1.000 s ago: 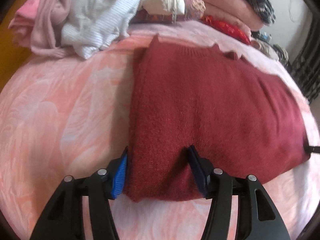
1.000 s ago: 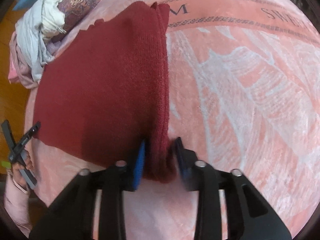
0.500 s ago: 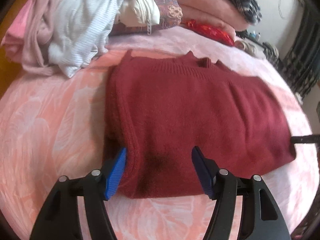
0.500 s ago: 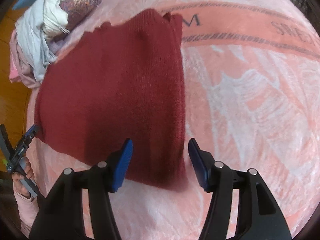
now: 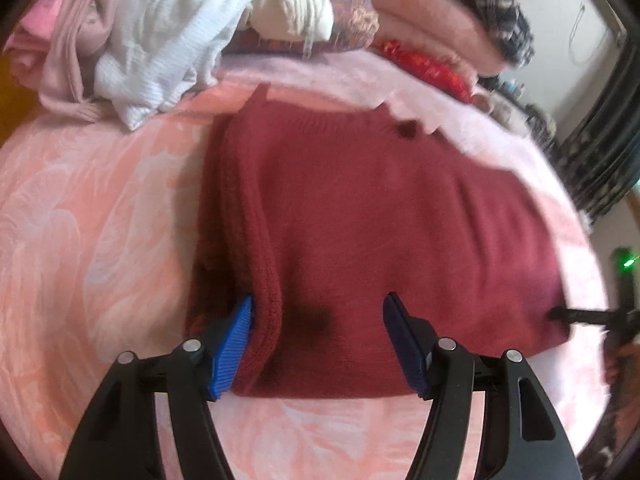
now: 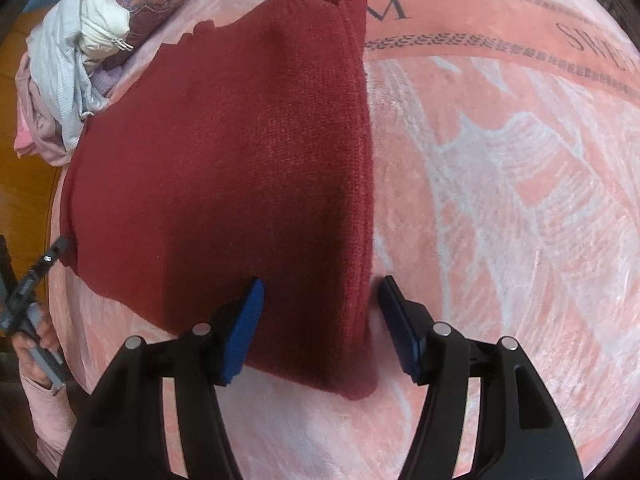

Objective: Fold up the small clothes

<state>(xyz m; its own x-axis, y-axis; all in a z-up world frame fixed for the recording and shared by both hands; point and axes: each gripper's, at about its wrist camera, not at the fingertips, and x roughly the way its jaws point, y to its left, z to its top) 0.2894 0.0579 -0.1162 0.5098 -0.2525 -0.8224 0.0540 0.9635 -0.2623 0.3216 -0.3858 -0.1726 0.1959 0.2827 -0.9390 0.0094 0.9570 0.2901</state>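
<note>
Both grippers over folded sweater

Folded sweater lies flat on the blanket. Heap of clothes sits behind it to the left; stacked bedding behind, to the right.

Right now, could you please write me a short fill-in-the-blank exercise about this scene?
1. The folded sweater is dark ____ in colour.
2. The sweater lies on a blanket that is mostly ____.
3. The left gripper and the right gripper both stand ____, clamping nothing.
4. Beyond the sweater, unfolded clothes lie in a ____.

Missing words: red; pink; open; pile
</note>
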